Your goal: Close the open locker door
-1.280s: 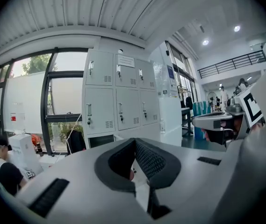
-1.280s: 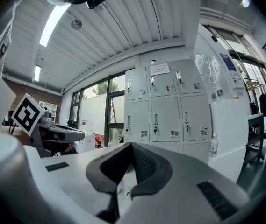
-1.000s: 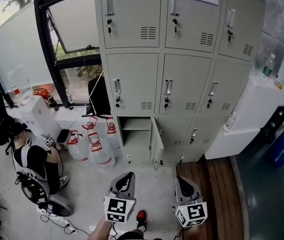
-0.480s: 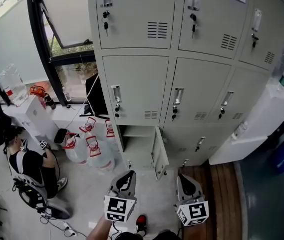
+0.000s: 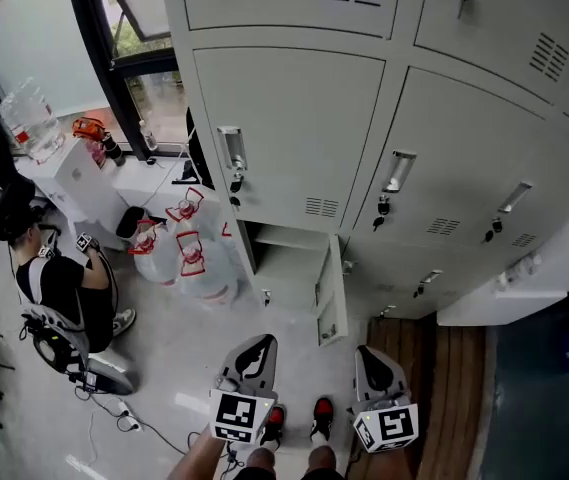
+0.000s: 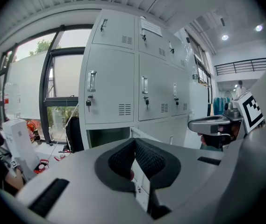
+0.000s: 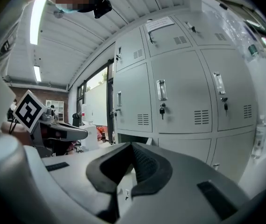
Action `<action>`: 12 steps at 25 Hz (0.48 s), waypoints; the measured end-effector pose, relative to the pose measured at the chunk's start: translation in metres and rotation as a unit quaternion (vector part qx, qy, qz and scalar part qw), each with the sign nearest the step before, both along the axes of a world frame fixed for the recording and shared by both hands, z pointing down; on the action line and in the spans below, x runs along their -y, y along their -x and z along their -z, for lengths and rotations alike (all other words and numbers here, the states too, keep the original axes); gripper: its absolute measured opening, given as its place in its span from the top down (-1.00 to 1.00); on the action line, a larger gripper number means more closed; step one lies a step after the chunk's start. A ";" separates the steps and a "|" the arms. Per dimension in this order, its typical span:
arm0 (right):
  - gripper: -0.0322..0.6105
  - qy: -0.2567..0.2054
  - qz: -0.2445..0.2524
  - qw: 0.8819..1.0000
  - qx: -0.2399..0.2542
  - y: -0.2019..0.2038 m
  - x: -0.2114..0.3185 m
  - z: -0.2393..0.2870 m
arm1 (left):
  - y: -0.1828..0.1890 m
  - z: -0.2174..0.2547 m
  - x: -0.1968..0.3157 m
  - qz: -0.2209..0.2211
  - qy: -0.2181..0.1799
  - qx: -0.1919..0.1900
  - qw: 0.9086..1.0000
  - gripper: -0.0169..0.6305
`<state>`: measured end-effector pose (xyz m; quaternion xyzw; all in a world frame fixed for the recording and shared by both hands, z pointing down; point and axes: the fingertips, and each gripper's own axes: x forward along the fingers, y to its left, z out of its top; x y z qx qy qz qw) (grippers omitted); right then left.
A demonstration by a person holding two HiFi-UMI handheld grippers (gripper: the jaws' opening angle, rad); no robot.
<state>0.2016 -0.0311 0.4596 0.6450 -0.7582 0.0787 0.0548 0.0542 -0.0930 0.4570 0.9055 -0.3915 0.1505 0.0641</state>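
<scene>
The grey locker bank (image 5: 294,138) fills the head view. Its bottom-left compartment (image 5: 284,268) stands open, and its door (image 5: 330,298) swings out toward me, hinged on the right. Both grippers are held low in front of me, short of the door. The left gripper (image 5: 254,353) points at the floor before the open compartment, and the right gripper (image 5: 372,363) is just right of the door's edge. In the left gripper view the left gripper (image 6: 135,143) is shut and empty, with the dark opening (image 6: 107,136) beyond it. The right gripper (image 7: 133,146) is likewise shut on nothing.
Several water jugs (image 5: 189,258) stand on the floor left of the open locker. A person (image 5: 59,288) sits at the far left beside a white box (image 5: 84,183). Wooden boards (image 5: 444,368) cover the floor at the right, below a white cabinet (image 5: 524,288).
I have moved closer to the lockers, which now fill more of the head view. Both grippers keep their place in front of me and stay shut. The door is still open.
</scene>
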 end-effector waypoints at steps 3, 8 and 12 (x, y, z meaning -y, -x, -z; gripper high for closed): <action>0.86 0.021 0.016 1.000 0.004 -0.004 0.006 -0.034 | -0.005 -0.029 0.005 0.014 0.016 0.009 1.000 0.88; 0.86 0.052 0.038 0.998 0.019 -0.006 0.003 -0.083 | -0.007 -0.075 -0.001 0.032 0.046 0.017 0.998 0.88; 0.84 0.055 0.061 0.996 0.026 -0.001 0.009 -0.104 | -0.004 -0.099 -0.003 0.040 0.058 0.023 0.997 0.88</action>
